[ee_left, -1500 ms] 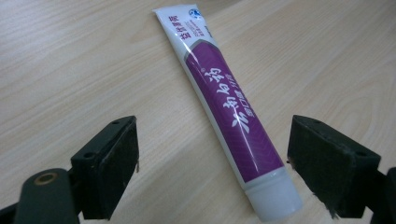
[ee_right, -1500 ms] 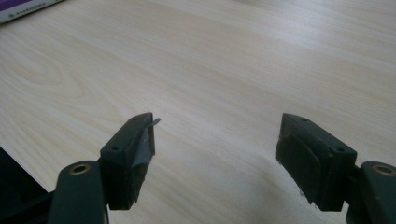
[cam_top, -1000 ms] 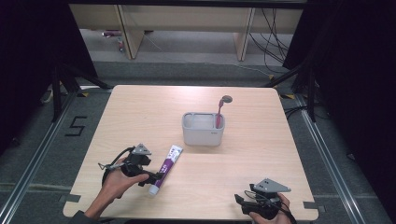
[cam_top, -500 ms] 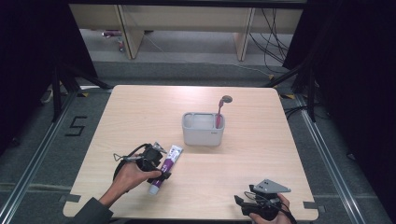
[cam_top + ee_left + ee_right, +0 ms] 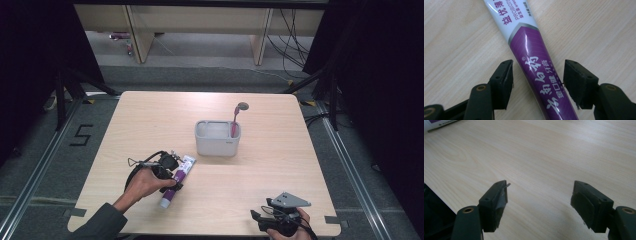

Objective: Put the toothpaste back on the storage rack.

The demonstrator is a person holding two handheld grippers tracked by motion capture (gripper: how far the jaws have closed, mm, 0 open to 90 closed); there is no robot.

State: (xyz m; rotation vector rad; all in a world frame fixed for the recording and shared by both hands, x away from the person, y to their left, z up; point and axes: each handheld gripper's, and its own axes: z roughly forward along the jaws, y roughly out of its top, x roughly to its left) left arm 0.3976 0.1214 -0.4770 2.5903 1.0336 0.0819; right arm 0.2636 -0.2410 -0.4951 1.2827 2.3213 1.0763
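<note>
A purple and white toothpaste tube [image 5: 178,179] [image 5: 534,50] lies flat on the wooden table at the front left. My left gripper [image 5: 173,181] [image 5: 537,75] is down over its purple part, one jaw on each side. The jaws have just been closing; a sliver of table still shows beside the left pad, so I call it open. My right gripper [image 5: 257,218] [image 5: 539,192] stands open near the front right edge, with bare wood between its jaws. The tube's crimped end [image 5: 439,125] shows far off in the right gripper view.
A grey rectangular holder [image 5: 217,146] stands in the middle of the table [image 5: 280,150], with a pink toothbrush [image 5: 235,122] upright in its right end. Dark floor and shelving lie beyond the far edge.
My left gripper has moved right, onto the tube, and its jaws have narrowed around it. The tube and the right gripper have stayed put.
</note>
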